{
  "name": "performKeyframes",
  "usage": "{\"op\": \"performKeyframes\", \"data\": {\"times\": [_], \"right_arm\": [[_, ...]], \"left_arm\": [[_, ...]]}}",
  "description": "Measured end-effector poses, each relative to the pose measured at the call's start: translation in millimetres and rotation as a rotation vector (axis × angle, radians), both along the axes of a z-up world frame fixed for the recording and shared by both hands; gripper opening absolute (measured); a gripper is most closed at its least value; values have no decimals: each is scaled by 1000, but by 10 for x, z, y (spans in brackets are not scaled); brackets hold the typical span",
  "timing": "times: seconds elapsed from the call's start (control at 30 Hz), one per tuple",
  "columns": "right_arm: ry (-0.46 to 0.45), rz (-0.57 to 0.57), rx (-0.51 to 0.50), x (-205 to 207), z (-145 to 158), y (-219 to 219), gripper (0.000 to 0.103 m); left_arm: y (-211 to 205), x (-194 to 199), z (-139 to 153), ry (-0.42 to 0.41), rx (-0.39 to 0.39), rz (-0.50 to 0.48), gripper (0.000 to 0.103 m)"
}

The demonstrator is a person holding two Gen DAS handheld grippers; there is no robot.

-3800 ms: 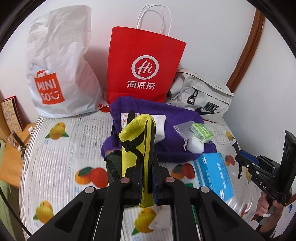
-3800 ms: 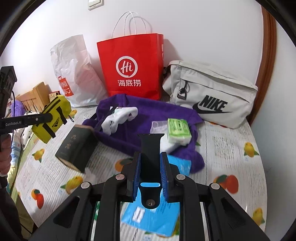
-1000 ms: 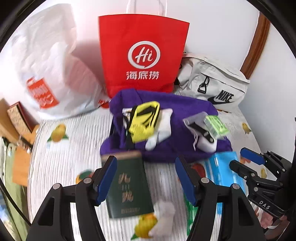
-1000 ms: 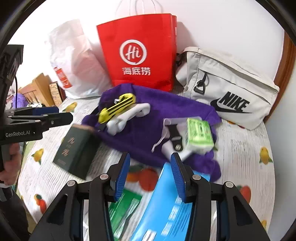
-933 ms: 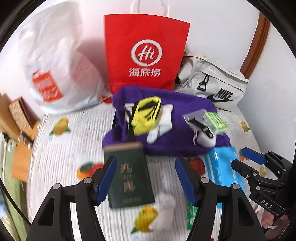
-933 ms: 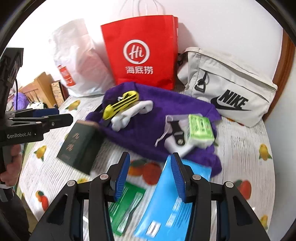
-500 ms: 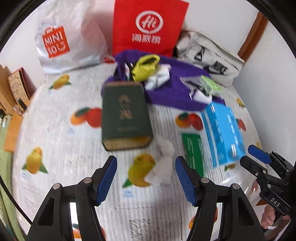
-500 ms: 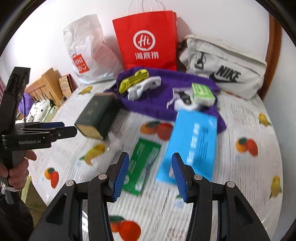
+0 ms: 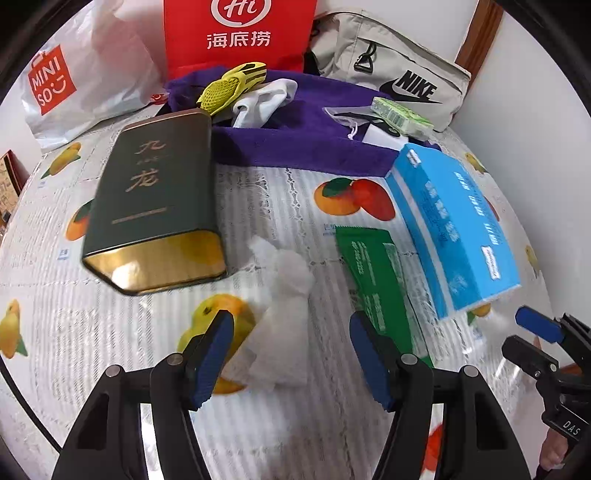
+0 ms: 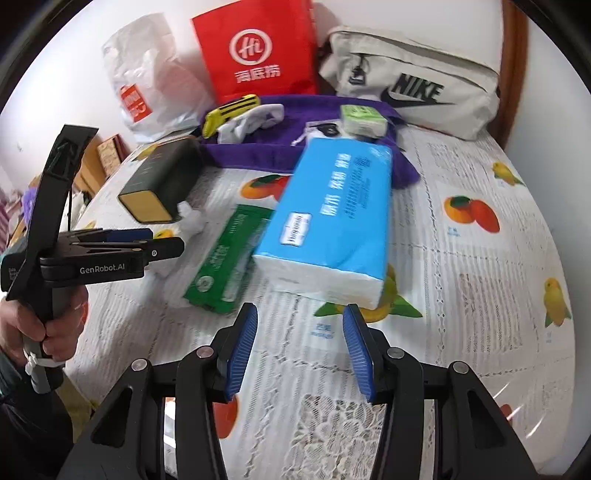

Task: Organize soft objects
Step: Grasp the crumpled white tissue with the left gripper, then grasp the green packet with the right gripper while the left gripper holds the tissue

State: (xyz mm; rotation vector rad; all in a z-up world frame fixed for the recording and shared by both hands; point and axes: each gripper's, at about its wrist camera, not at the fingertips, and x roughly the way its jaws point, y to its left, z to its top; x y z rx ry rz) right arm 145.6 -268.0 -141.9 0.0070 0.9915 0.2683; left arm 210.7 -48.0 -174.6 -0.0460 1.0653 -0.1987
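- Evidently the step in hand is an approach: both grippers hang over the fruit-print table (image 10: pixel 480 280) with their jaws apart and nothing between them.
- Left gripper (image 9: pixel 291 354) is released, blue pads wide, and points down at the crumpled white tissue (image 9: pixel 284 295) lying near the table's front edge, just beside the gold end of the green tin (image 9: pixel 155 206).
- Right gripper (image 10: pixel 299 347) is likewise released and empty; it faces the blue tissue pack (image 10: pixel 332 221), whose white end lies just ahead of the pads, towards the middle of the table.
- A green packet (image 10: pixel 229 254) lies flat between tissue and pack, touching or nearly touching the pack's left side.
- Towards the back edge, a purple cloth (image 9: pixel 306 136) already carries a yellow pouch (image 9: pixel 232 86), a white sock-like piece (image 9: pixel 266 99) and a small green pack (image 9: pixel 402 112); I take it as the gathering spot.
- Behind it, against the wall, stand a red bag (image 9: pixel 236 33), a white bag (image 9: pixel 88 70) and a grey sling bag (image 9: pixel 391 70).
- Next, I judge, the left needs to sink until its pads straddle the tissue, then close gently, since the wad will squash and could slip.
- For the right, the pack looks wider than the present gap, so the jaws would have to spread, or take it by a thin edge.
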Motion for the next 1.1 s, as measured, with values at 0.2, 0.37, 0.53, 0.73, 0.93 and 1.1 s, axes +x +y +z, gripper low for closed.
{"op": "performKeyframes", "data": {"times": [0.2,0.37,0.53,0.73,0.93,1.1], "right_arm": [[25,-6,26,91,-169,-34,48],[47,25,33,98,-250,81,48],[53,70,41,77,-288,307,48],[49,49,77,116,-371,549,54],[14,17,74,185,-392,765,67],[-11,-42,50,187,-415,899,73]], "left_arm": [[-108,85,-114,-51,78,1,52],[-175,118,-102,-83,109,-32,20],[-116,24,-85,-70,84,-63,19],[164,-233,-66,-62,94,-35,19],[488,-414,-69,-62,74,12,19],[561,-440,-89,-65,44,15,19]]}}
